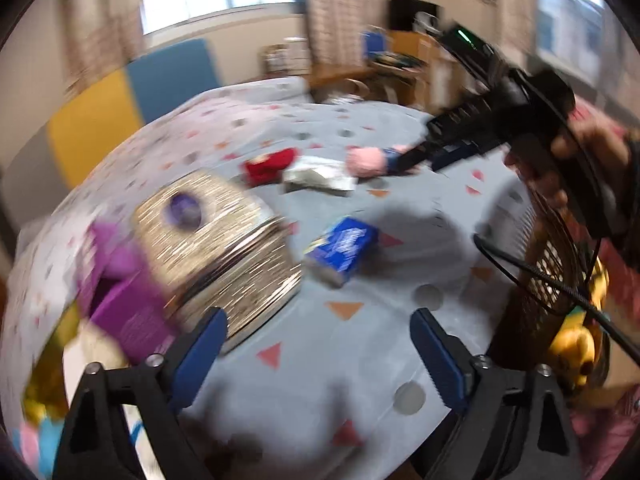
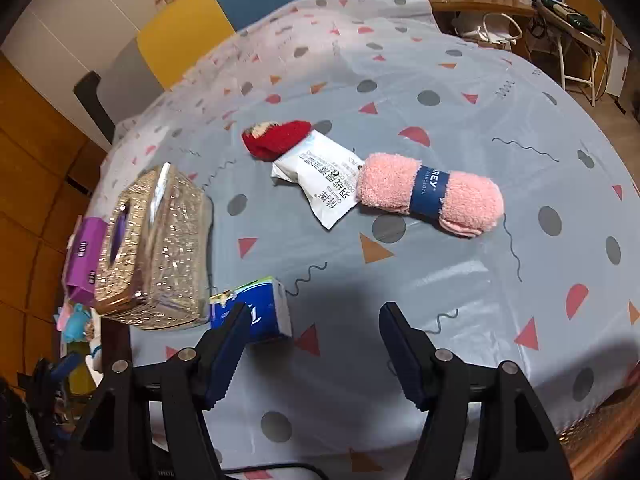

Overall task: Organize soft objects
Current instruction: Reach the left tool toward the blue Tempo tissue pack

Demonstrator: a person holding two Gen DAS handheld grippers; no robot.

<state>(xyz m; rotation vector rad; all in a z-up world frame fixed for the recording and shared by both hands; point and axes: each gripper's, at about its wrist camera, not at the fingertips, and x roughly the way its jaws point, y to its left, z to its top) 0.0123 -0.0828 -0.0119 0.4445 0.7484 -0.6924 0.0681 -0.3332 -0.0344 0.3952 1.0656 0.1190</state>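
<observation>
A rolled pink towel with a blue band (image 2: 430, 194) lies on the patterned bedspread (image 2: 460, 92), with a white wipes packet (image 2: 320, 178) and a red fuzzy sock (image 2: 276, 138) to its left. A blue tissue pack (image 2: 256, 314) lies near my right gripper's left finger. My right gripper (image 2: 312, 344) is open and empty above the bedspread, short of the towel. In the blurred left wrist view, my left gripper (image 1: 320, 354) is open and empty. The right gripper (image 1: 416, 156) shows there, reaching to the pink towel (image 1: 366, 162). The blue pack (image 1: 342, 246) lies ahead.
A glittery gold tissue box (image 2: 154, 250) stands at the left with a purple box (image 2: 82, 256) behind it. A dark mesh basket (image 1: 540, 280) holding yellow plush toys (image 1: 574, 350) stands at the right in the left wrist view. A desk and chair stand beyond the bed.
</observation>
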